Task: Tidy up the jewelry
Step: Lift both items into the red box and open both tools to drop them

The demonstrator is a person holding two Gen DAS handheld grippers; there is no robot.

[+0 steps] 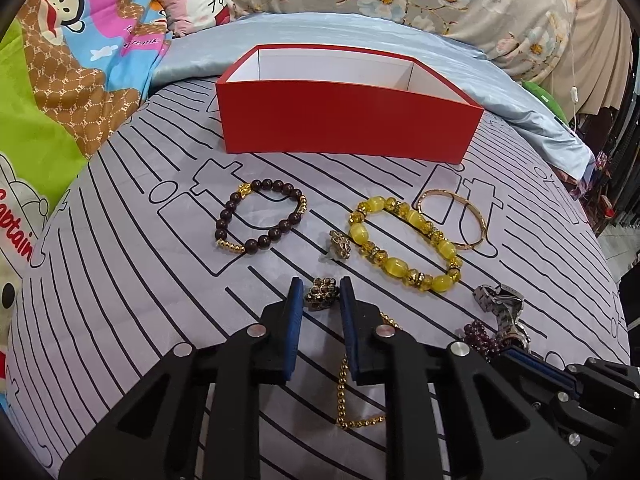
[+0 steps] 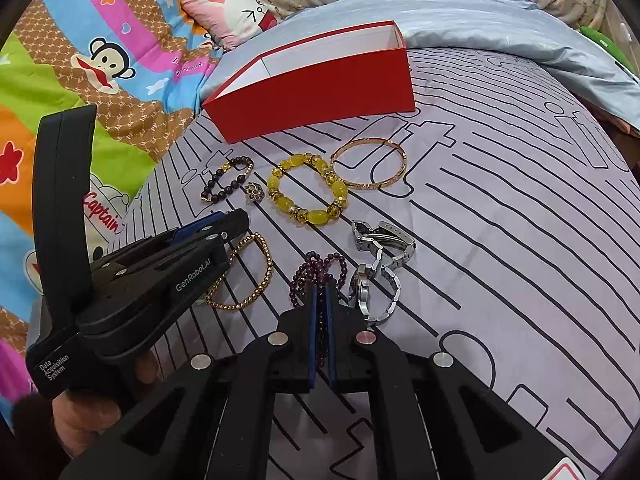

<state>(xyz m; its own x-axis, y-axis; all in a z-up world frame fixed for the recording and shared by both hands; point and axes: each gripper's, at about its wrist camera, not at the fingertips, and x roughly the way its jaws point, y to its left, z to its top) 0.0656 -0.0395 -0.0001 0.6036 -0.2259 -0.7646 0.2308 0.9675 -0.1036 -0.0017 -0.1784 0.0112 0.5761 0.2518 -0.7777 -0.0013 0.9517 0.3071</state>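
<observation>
The left hand-held gripper [image 1: 319, 286] had its two blue pads on either side of a small dark sparkly flower-shaped ring [image 1: 321, 297], and the pads touched it, so it was grasping the ring. The ring sat on the grey bed sheet with black lines [image 1: 132, 280], well in front of the open red cardboard box [image 1: 344, 120].

The right hand-held gripper [image 2: 321, 289] was clenched on a dark purple bead bracelet [image 2: 320, 270], with the beads pinched between its blue pads. This bracelet lay far from the red box, on the near side of it. A silver metal watch [image 2: 380, 256] lay just beside the purple beads.

Closer to the red box lay a brown and gold bead bracelet [image 1: 260, 216], a big yellow bead bracelet [image 1: 404, 244], a thin gold bangle [image 1: 454, 216] and a second sparkly ring [image 1: 340, 245]. A thin gold bead chain [image 2: 240, 272] lay between the two grippers, on the near side of the box.
</observation>
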